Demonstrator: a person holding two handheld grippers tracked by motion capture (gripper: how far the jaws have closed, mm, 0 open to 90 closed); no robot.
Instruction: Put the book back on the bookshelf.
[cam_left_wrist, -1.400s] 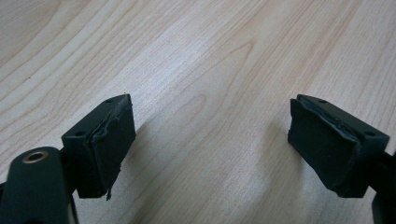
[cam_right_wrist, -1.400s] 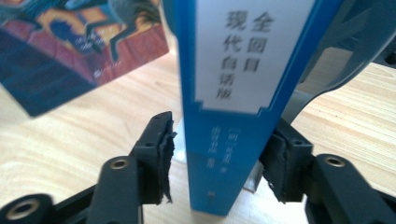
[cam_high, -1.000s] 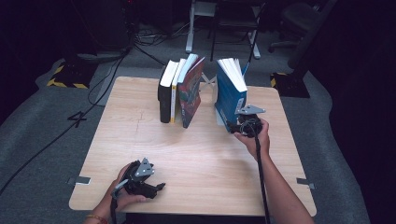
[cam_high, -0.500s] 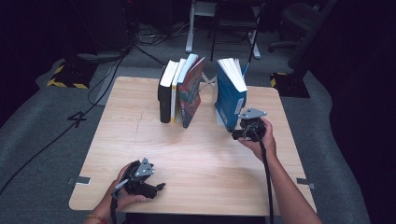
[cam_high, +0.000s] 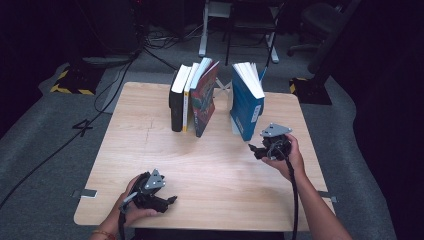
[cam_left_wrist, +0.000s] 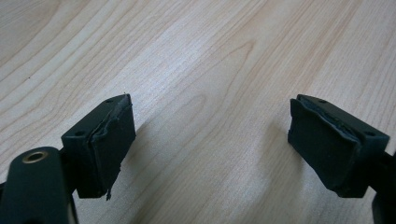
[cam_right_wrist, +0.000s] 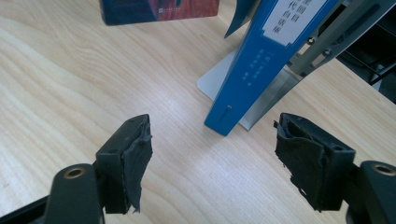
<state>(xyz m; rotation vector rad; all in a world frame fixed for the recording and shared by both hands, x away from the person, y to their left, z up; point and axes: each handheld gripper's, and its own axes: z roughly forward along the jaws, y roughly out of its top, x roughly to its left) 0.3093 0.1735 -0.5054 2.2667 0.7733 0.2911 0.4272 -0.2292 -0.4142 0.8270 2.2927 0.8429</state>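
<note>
A blue book (cam_high: 245, 107) stands upright at the table's back right, leaning on a metal bookend (cam_right_wrist: 211, 83). My right gripper (cam_high: 254, 150) hovers just in front of it, a little to the right. It is open, and its jaws have just been opening with nothing between them. In the right gripper view the blue book's (cam_right_wrist: 261, 65) lower corner stands beyond my right gripper (cam_right_wrist: 214, 128). My left gripper (cam_high: 171, 200) rests near the front edge, open; in the left gripper view (cam_left_wrist: 210, 107) bare wood lies between its pads.
Three books stand together at the back centre: a black one (cam_high: 176, 102), a thin yellow-spined one, and a red-covered one (cam_high: 202, 100) that leans right. The wooden table (cam_high: 200, 160) ends close behind them. Chairs and cables lie on the floor beyond.
My right gripper has drawn back from the blue book toward the front right. The book stays standing. The left gripper has not moved.
</note>
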